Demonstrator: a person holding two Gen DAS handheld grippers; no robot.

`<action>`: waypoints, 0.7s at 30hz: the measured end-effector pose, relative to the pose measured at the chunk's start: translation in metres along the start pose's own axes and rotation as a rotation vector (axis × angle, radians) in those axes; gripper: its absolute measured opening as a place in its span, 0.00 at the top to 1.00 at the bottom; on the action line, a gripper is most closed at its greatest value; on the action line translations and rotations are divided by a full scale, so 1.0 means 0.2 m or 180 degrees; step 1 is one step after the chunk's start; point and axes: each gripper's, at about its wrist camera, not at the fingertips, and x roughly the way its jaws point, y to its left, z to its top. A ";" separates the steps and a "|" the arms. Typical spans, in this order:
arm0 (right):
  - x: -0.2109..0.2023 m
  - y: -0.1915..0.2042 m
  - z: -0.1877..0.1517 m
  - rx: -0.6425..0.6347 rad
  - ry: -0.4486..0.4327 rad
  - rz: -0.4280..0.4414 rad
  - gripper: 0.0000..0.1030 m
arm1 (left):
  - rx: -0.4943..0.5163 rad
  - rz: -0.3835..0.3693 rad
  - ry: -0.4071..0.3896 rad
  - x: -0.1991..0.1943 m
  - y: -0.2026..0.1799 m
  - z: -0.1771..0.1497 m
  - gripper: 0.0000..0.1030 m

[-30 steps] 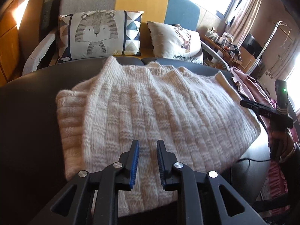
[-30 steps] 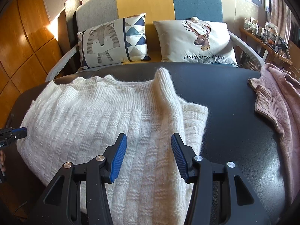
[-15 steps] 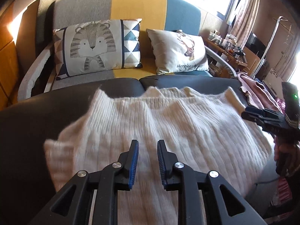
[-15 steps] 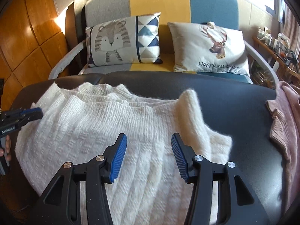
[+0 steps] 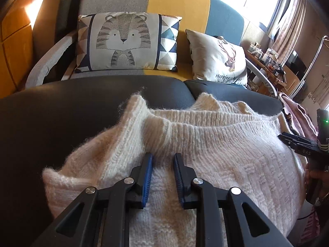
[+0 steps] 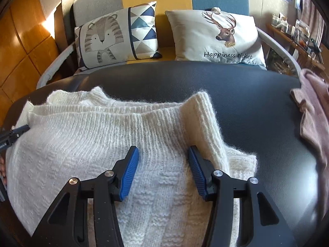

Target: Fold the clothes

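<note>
A cream knitted sweater (image 5: 226, 154) lies folded on the dark round table (image 5: 61, 123), its ribbed edge toward the sofa and a sleeve fold standing up at each side. My left gripper (image 5: 162, 155) hangs low over the sweater's left part, just behind the ribbed edge. Its jaws stand narrowly apart and are opening, with only the knit surface below them. In the right wrist view the sweater (image 6: 82, 144) fills the near table (image 6: 246, 94). My right gripper (image 6: 162, 148) is open over its right part, beside the raised sleeve fold (image 6: 203, 119).
A pink knitted garment (image 6: 314, 111) lies at the table's right edge. Behind the table stands a sofa with a tiger pillow (image 5: 125, 43) and a deer pillow (image 6: 216, 35). A cluttered shelf (image 5: 273, 65) is at the far right.
Both grippers have sunk and moved forward over the sweater toward its ribbed edge. The left jaws stand slightly wider than before. The right jaws keep the same gap.
</note>
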 end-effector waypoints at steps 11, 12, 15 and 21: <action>-0.20 0.04 -0.26 0.0035 0.0021 0.0102 0.48 | -0.0092 -0.0099 0.0090 -0.23 -0.04 -0.26 0.79; -0.20 0.04 -0.26 0.0047 0.0034 0.0099 0.48 | -0.0092 -0.0090 0.0088 -0.24 -0.05 -0.26 0.79; -0.24 0.05 -0.23 0.0117 0.0019 0.0085 0.48 | -0.0057 -0.0037 0.0051 -0.27 -0.06 -0.23 0.79; -0.29 0.14 -0.14 -0.0001 -0.0148 -0.0028 0.27 | 0.0079 0.0030 0.0006 -0.29 -0.12 -0.14 0.77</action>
